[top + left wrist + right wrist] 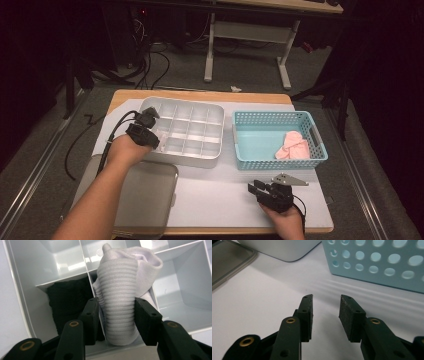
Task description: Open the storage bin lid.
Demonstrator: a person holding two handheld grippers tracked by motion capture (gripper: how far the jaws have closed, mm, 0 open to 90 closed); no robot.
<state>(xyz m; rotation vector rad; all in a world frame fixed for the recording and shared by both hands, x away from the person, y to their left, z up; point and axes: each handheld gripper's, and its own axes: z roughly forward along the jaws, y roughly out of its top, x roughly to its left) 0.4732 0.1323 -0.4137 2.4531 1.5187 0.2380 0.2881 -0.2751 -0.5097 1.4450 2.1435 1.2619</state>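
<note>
Item: rolled white sock (120, 297), ribbed knit, standing on end in a front-row cell of the grey divider tray (212, 112).
Neighbour: dark sock bundle (66, 305) in the cell just left of it in the left claw view, touching the shared wall.
Handling (est.): v. light, soft, squashes under pressure; knit gives good friction, no slip risk; not fragile. Roll may spring loose if let go at the cuff end.
Grip pt (est.): mid-roll, across the ribbed band, pads on opp. sides; avoid the loose smooth fold at top.
Left claw (117, 322): jaws part-open, one either side of the roll. Pads lie at the fabric edge w/o visibly denting it; roll looks seated in the cell on its own. Read as let go, not clamped.
Sock vs left claw: directly between the jaws, lower half level w/ pads, top poking well past the tips.
Right claw (325, 315): jaws mid-width, nothing between; hovering low over the white sheet on the table (200, 96), near the blue basket (310, 159).
Basket contents: pink cloth item (294, 145) at its right end, well apart from both claws.
Also: tray lid (145, 195) flat on table, by the left forearm.
</note>
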